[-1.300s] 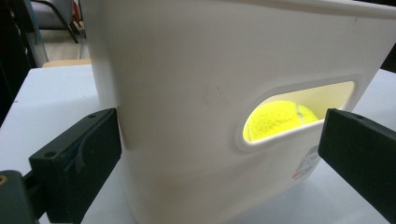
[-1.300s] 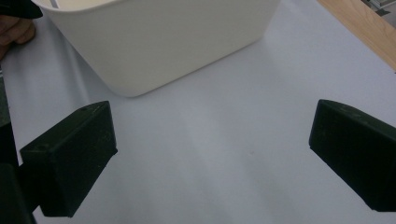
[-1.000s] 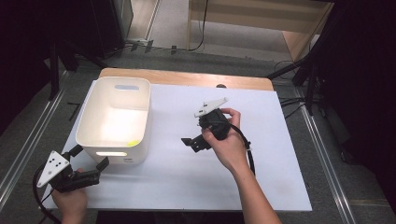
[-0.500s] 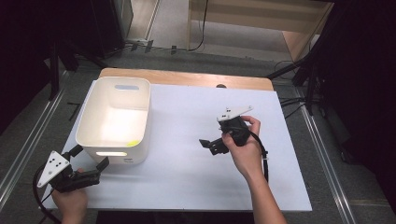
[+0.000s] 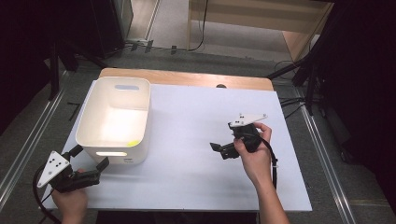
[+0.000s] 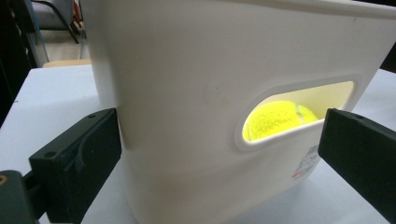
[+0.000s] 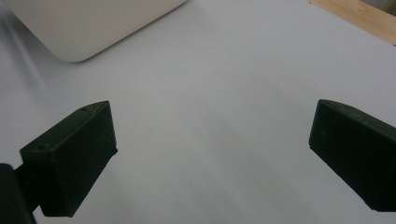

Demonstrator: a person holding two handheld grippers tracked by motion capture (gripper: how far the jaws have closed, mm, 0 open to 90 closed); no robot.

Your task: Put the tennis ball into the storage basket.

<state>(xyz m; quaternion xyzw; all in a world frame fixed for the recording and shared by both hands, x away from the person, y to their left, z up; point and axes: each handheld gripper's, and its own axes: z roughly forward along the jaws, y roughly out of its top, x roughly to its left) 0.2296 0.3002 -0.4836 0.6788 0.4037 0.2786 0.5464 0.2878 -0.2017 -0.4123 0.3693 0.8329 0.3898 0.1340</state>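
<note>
A white plastic bin (image 5: 145,116) stands at the left of the white table. A yellow tennis ball (image 6: 275,119) lies inside it and shows through the handle slot in the near wall; a sliver of the ball (image 5: 133,143) also shows from above. My left gripper (image 5: 91,157) is at the bin's near left corner, open, with its jaws on either side of that bin wall (image 6: 187,93) and the left gripper (image 6: 222,133) close to it. My right gripper (image 5: 222,150) hovers open over bare table at centre right, and the right gripper (image 7: 212,126) holds nothing.
A wooden strip (image 5: 187,78) runs along the table's far edge. Metal rails and dark stands flank the table on both sides. The bin's rounded corner (image 7: 79,42) appears at the upper left of the right gripper view.
My right gripper has moved right and slightly nearer, away from the bin. The left gripper and the bin have stayed put.
</note>
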